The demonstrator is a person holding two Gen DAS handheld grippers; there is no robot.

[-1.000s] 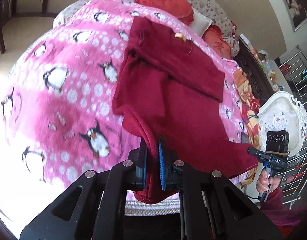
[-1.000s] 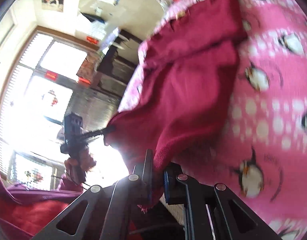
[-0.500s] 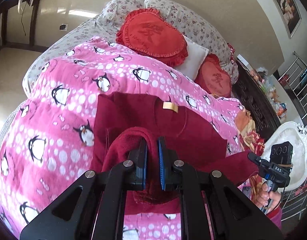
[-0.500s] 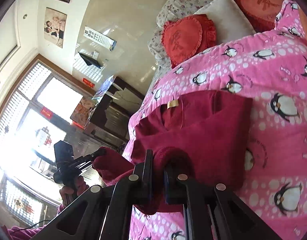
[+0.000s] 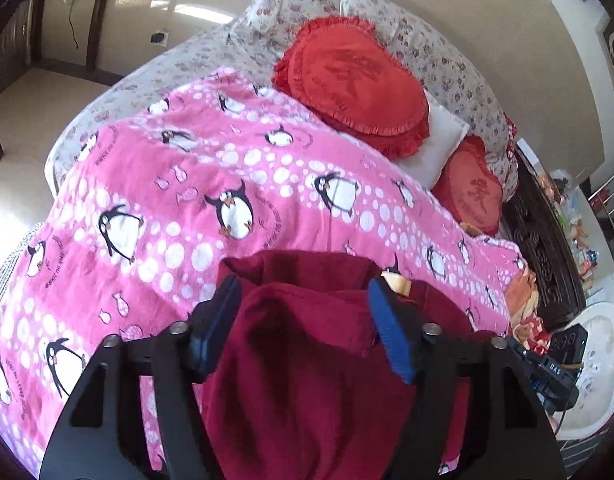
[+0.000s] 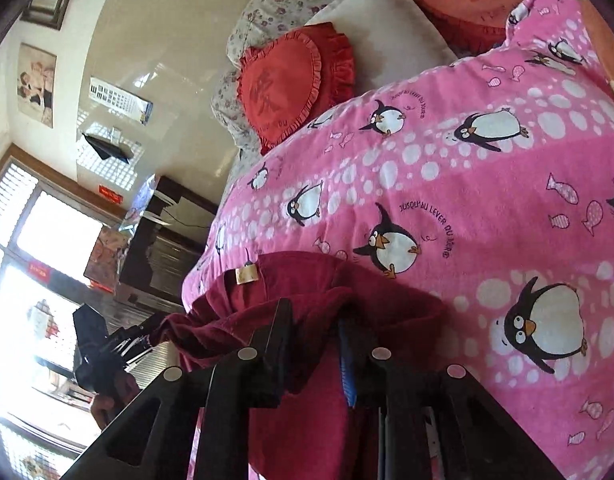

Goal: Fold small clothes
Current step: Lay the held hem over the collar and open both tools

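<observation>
A dark red fleece garment [image 5: 307, 344] lies folded on the pink penguin blanket [image 5: 195, 184], its tan neck label [image 5: 395, 283] at the far edge. My left gripper [image 5: 305, 312] is open, its blue pads wide apart over the folded-over hem. In the right wrist view the same garment [image 6: 307, 304] lies under my right gripper [image 6: 313, 320], whose jaws stand apart over a bunched fold; the label [image 6: 247, 274] shows just beyond. The left gripper [image 6: 107, 344] shows at that view's left edge.
Red heart cushions [image 5: 355, 80] and a white pillow [image 5: 439, 144] lie at the head of the bed. A dark carved headboard or cabinet [image 5: 547, 240] and a white chair [image 5: 595, 360] stand to the right. A bright window [image 6: 35, 280] is at the right wrist view's left.
Both grippers carried the garment's lower edge up and over toward the collar, laid it down, then opened. The garment now lies folded in half on the blanket.
</observation>
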